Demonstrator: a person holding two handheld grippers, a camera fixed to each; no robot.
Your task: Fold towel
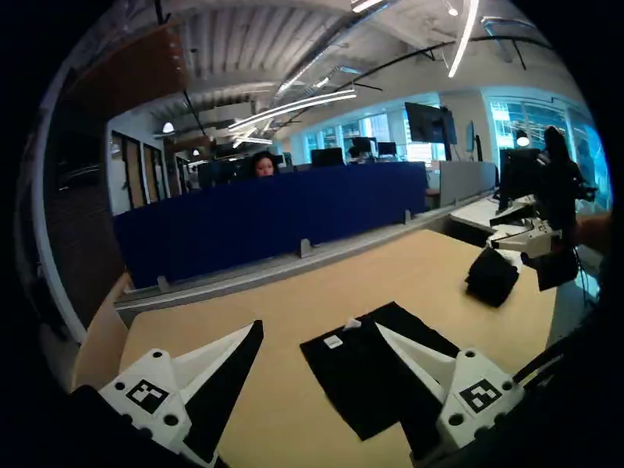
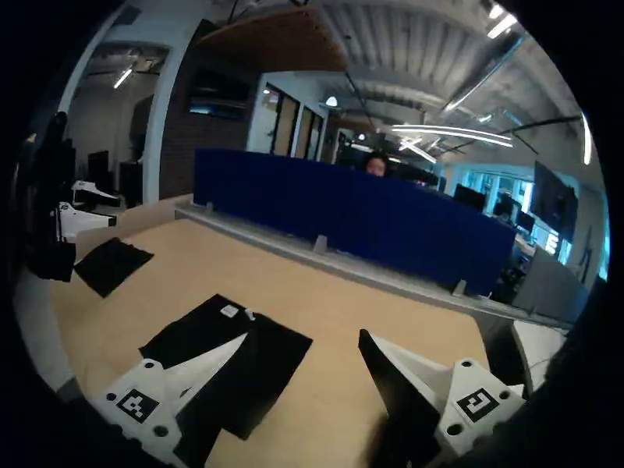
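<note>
A black towel [image 1: 366,374] with a small white label lies flat on the wooden table [image 1: 343,273], partly under my left gripper's right finger. My left gripper [image 1: 318,325] hangs open above the table with nothing between its fingers. Farther right, a second black towel [image 1: 493,274] sits near the table's edge, just below my right gripper [image 1: 524,234]. In the right gripper view, that towel [image 2: 226,351] lies flat under the left finger of my open right gripper [image 2: 303,335]. The first towel [image 2: 109,265] rests at far left beside the left gripper [image 2: 78,204].
A blue divider [image 1: 273,210] on a grey rail runs along the table's far side [image 2: 351,210]. A person [image 1: 264,164] sits behind it. Monitors [image 1: 425,121] and other desks stand beyond. The table edge [image 1: 558,312] falls off at the right.
</note>
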